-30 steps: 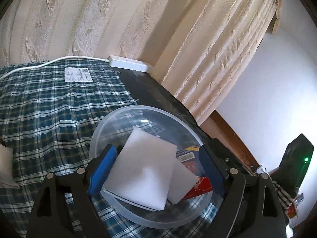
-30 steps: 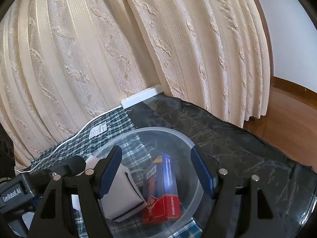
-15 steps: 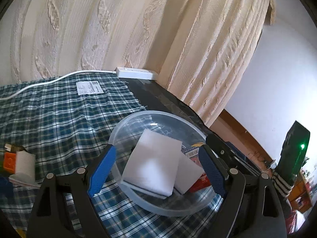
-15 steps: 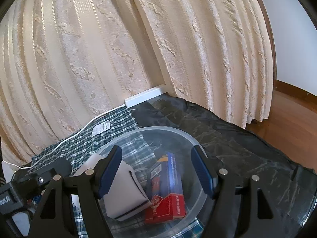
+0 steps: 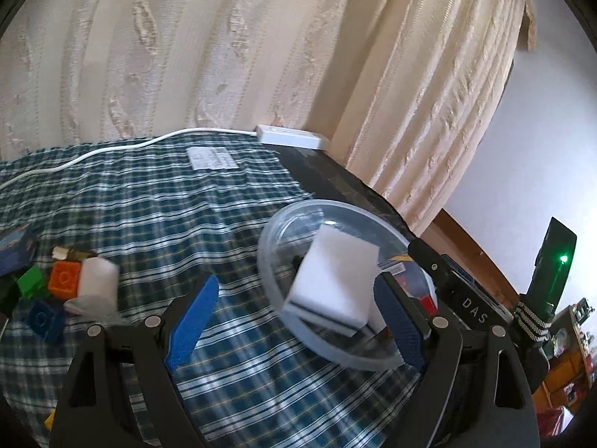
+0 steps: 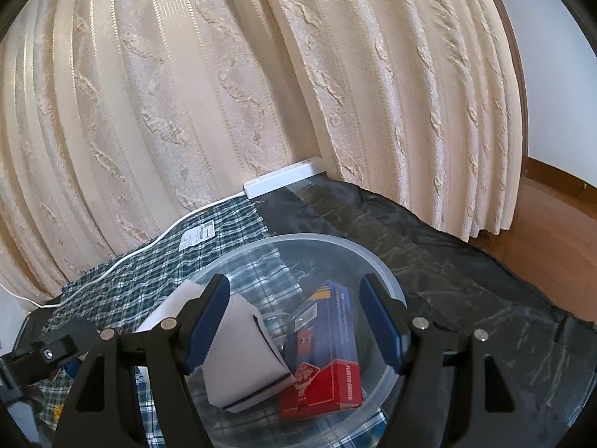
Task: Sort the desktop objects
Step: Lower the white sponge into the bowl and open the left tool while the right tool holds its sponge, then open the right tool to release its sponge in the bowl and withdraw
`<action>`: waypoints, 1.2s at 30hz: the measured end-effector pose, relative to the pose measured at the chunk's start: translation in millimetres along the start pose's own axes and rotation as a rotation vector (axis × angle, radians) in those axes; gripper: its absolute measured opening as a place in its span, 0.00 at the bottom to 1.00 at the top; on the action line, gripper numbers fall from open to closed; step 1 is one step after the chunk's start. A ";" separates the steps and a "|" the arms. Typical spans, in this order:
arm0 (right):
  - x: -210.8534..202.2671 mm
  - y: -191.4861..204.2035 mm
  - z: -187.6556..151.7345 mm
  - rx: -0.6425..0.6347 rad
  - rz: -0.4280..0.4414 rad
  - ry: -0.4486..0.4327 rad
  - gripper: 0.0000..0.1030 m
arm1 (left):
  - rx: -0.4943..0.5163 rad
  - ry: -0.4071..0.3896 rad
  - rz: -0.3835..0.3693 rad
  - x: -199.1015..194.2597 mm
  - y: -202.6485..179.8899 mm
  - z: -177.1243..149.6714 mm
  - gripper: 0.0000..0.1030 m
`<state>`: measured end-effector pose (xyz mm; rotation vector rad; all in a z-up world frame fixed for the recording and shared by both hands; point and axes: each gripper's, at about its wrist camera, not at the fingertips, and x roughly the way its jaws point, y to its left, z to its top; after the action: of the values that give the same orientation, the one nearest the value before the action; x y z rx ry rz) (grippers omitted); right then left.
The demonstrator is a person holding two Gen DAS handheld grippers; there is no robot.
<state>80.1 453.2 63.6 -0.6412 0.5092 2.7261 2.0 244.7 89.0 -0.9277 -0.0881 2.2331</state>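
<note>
Currently I am between placements: my left gripper (image 5: 294, 321) is standing released over the plaid cloth (image 5: 156, 216) with nothing between its blue pads, and my right gripper (image 6: 294, 321) is hovering released above the clear plastic bowl (image 6: 388, 283), also gripping nothing.

The bowl is sitting at the cloth's edge, partly on the dark worktop (image 6: 466, 261). Inside it a white sponge (image 6: 246, 354) is leaning on the near wall, and a red-and-blue playing-card box (image 6: 328, 354) is lying beside it, touching it.

Unsorted items are lying well apart from the bowl, at the left of the left wrist view: an orange brick (image 5: 64, 277), a green brick (image 5: 30, 280), a blue brick (image 5: 44, 319) and a small white block (image 5: 95, 287), bunched together.

In my judgement the next move is calling for the left gripper to swing toward that cluster and single out one piece. The bricks are touching, so a clean pinch is needing care.
</note>
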 end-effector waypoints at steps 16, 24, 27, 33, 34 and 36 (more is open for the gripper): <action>2.6 1.3 -3.5 -0.016 -0.036 -0.002 0.74 | -0.046 -0.013 0.121 -42.3 43.8 -26.5 0.85; -2.1 6.6 -2.8 -0.044 -0.071 -0.050 0.73 | -0.097 -0.017 0.150 -61.5 67.1 -43.8 0.85; 0.3 7.0 -2.6 -0.048 -0.078 -0.039 0.73 | -0.132 -0.020 0.182 -69.1 79.6 -51.3 0.85; -3.7 3.9 1.3 -0.013 -0.087 -0.031 0.73 | -0.197 -0.006 0.215 -79.0 103.7 -66.8 0.85; -7.2 5.6 2.7 -0.012 -0.082 -0.034 0.73 | -0.202 0.000 0.215 -79.2 106.2 -69.4 0.85; -15.6 10.9 4.0 -0.016 -0.067 -0.042 0.73 | -0.204 0.011 0.219 -78.6 109.3 -73.9 0.85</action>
<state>88.2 441.9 77.3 -0.5923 0.4482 2.6767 24.4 98.7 47.0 -1.1051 -0.2225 2.4546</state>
